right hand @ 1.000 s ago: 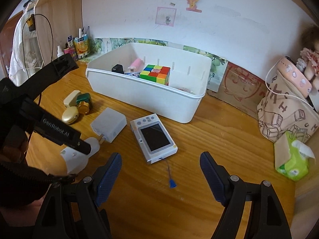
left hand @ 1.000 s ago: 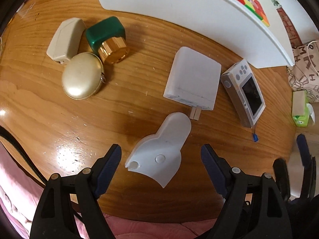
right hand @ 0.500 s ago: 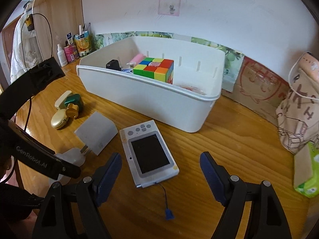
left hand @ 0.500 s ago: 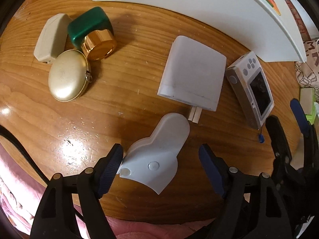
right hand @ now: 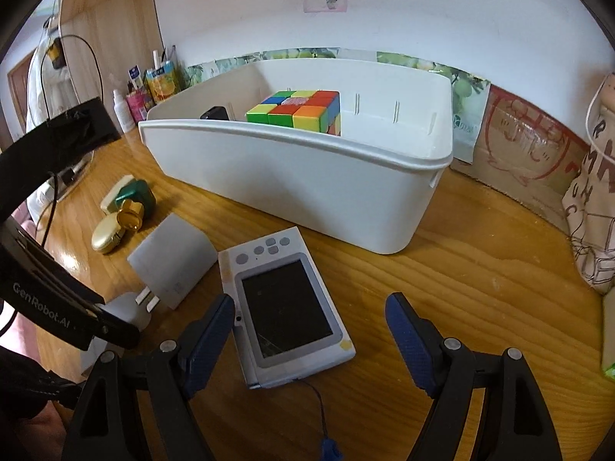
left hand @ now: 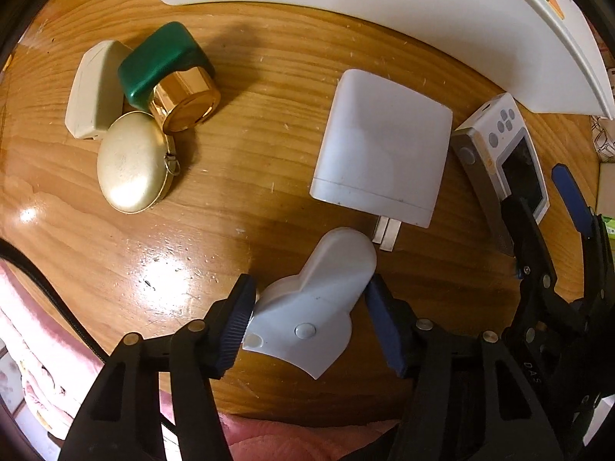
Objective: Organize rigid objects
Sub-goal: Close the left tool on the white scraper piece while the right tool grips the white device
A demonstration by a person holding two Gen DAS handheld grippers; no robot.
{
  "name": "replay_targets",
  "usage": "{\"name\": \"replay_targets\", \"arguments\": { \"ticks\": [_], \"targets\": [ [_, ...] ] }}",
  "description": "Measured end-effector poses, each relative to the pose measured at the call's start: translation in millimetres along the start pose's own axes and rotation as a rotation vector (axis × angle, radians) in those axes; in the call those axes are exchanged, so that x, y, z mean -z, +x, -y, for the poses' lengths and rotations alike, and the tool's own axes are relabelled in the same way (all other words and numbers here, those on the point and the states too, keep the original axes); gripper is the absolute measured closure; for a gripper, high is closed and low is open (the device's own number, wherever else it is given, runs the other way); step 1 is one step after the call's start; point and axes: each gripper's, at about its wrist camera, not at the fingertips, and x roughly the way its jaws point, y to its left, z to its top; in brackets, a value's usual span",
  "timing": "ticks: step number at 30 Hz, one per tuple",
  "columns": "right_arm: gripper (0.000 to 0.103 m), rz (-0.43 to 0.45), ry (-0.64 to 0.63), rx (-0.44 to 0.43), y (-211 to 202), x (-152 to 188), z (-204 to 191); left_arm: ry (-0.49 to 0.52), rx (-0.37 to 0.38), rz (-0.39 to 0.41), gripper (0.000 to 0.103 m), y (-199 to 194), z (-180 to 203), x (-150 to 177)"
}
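Note:
My left gripper (left hand: 311, 319) has closed its jaws onto a pale grey-blue plastic piece (left hand: 311, 299) lying on the wooden table; both pads touch its sides. My right gripper (right hand: 309, 340) is open, its jaws either side of a white handheld game console (right hand: 286, 311) flat on the table. A white charger plug (left hand: 380, 163) lies between the two, also seen in the right wrist view (right hand: 173, 265). The white storage bin (right hand: 307, 176) behind holds a colourful puzzle cube (right hand: 296, 111) and a black item (right hand: 214, 113).
A green-capped gold bottle (left hand: 173, 80), a gold oval case (left hand: 132, 161) and a cream case (left hand: 94, 90) sit together at the left. A patterned bag (right hand: 595, 207) stands at the right; bottles and cartons (right hand: 153, 92) stand at the back left. The table's front edge is close below the grippers.
My left gripper moved forward around the grey-blue piece and closed on it. My right gripper moved forward and down until its open jaws flank the console.

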Motion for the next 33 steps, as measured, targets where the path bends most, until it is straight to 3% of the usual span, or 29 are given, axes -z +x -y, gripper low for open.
{"name": "replay_targets", "arguments": {
  "ticks": [14,20,27,33],
  "targets": [
    [0.022,-0.02,-0.039,-0.075,15,0,-11,-0.001,-0.037,-0.003,0.041,1,20,-9],
    [0.022,-0.02,-0.064,-0.093,17,1,-16,-0.003,-0.042,0.005,0.041,1,14,6],
    [0.045,-0.053,-0.072,-0.062,20,0,-16,-0.005,-0.051,0.012,0.041,1,17,12],
    [0.045,-0.073,-0.063,-0.068,19,0,-16,-0.004,-0.052,0.025,0.041,1,18,17]
  ]
}}
